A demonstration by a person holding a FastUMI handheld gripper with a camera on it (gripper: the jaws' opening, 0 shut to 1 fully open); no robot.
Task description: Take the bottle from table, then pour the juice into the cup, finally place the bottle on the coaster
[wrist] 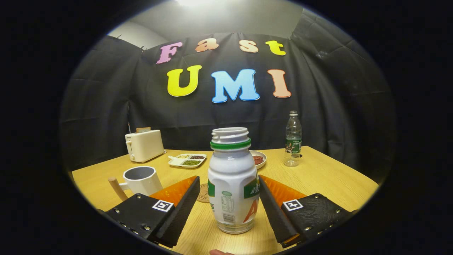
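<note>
The wooden table (318,177) carries everything. A white bottle (231,184) stands uncapped, green-ringed, its label print too small to read, between the wide-open gripper (228,207) fingers, the right one touching it. Left of the bottle sits a toaster (144,145), then a cup (141,180); a coaster (203,193) peeks from behind it.

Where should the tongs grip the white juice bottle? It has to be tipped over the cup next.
Grip the white juice bottle at its wide, straight-walled body below the shoulder, coming in level from the near side. It stands upright and uncapped between the open tongs, whose fingers flank it without pressing yet.
</note>
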